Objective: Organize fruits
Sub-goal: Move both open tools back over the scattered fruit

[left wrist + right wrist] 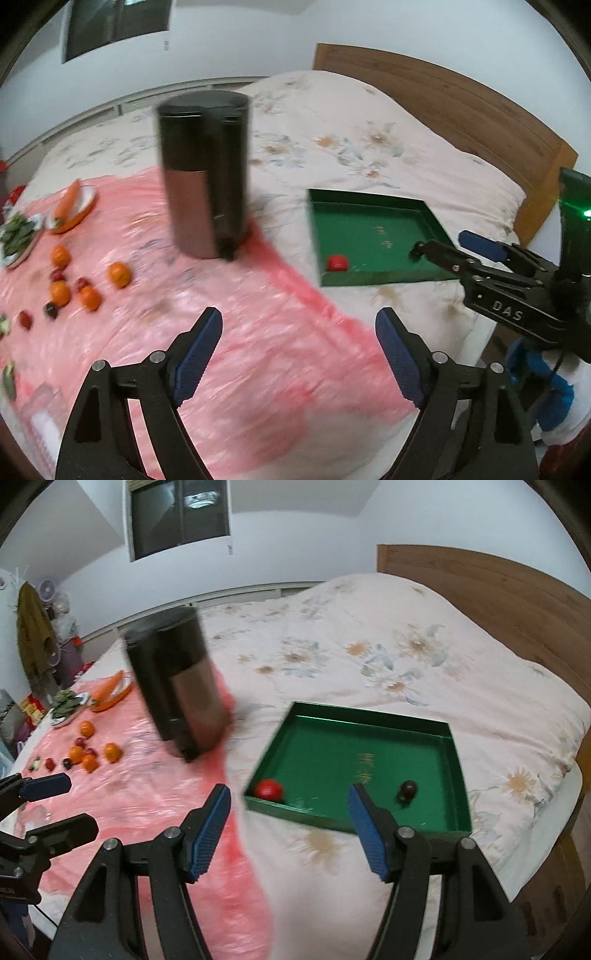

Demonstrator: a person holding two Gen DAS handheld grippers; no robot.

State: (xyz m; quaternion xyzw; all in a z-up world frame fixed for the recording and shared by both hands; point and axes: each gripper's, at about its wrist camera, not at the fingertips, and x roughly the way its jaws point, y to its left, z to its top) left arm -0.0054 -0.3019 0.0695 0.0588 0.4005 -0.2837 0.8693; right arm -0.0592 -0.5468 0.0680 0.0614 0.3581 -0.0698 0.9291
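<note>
A red fruit [270, 789] sits in the near left corner of a green tray [456, 775] on a bed, while a cluster of oranges [119, 274] and small red fruits [25, 319] lies well apart on a pink plastic sheet [258, 354] spread over the floral quilt [369, 657]. A tall dark cylindrical bin [207, 173] stands on the sheet between the loose fruit and the tray. Beyond the oranges, a carrot [68, 199] rests on an orange-rimmed plate [79, 216] beside a dish of leafy greens [16, 232]. A wooden headboard [498, 602] and a dark window [181, 513] frame the room.

Only the right wrist view shows a dark round fruit [408, 789] inside the tray; in the left wrist view the other gripper's fingers cover that spot.

The left gripper [299, 354] hovers over the sheet, jaws spread wide and empty. The right gripper [290, 825] hangs at the tray's near edge, likewise wide apart, holding nothing.
</note>
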